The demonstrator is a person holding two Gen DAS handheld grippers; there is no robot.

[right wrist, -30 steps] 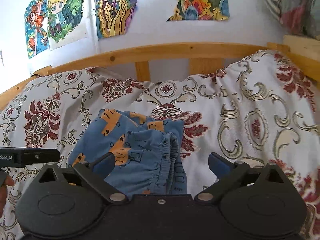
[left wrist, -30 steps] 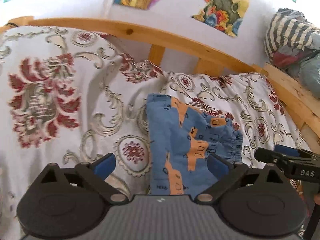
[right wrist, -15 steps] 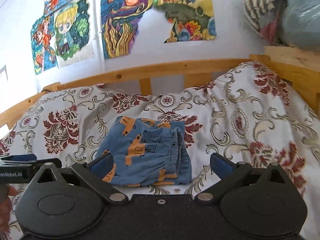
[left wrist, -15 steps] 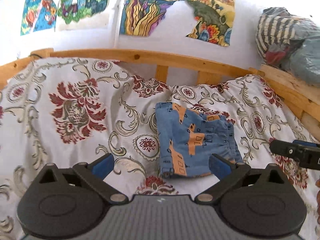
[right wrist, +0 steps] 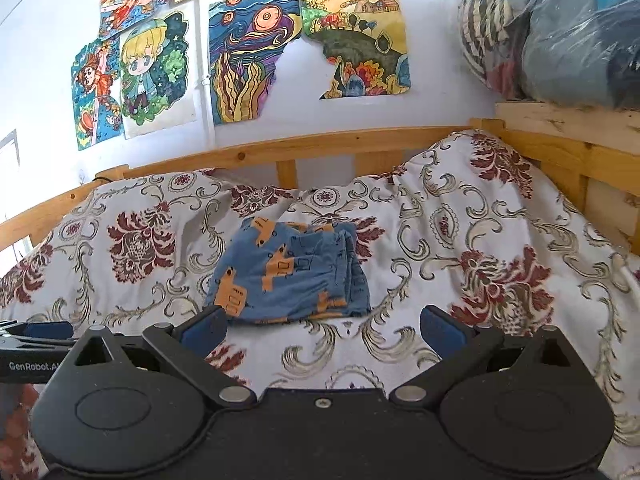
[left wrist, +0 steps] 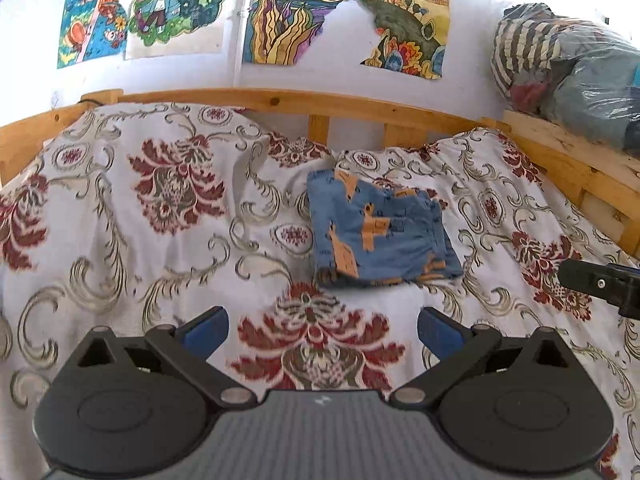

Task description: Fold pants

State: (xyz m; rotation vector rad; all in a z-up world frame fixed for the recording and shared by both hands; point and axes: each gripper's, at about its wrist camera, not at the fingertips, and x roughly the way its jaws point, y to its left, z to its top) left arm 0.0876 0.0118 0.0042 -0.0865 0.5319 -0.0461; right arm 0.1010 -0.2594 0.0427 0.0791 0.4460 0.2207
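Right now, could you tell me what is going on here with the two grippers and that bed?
A person is folding pants with two handheld grippers. The blue pants with orange vehicle prints lie folded into a compact bundle on the floral bedspread. Neither gripper touches them: the left gripper and the right gripper are both open and empty, hanging short of the bundle. The fold looks finished.

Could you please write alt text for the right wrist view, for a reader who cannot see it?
Folded blue pants with orange prints lie on a floral bedspread, just beyond the open, empty right hand-held gripper. A wooden bed rail and colourful drawings on the wall are behind, and the left hand-held gripper shows at the left edge.
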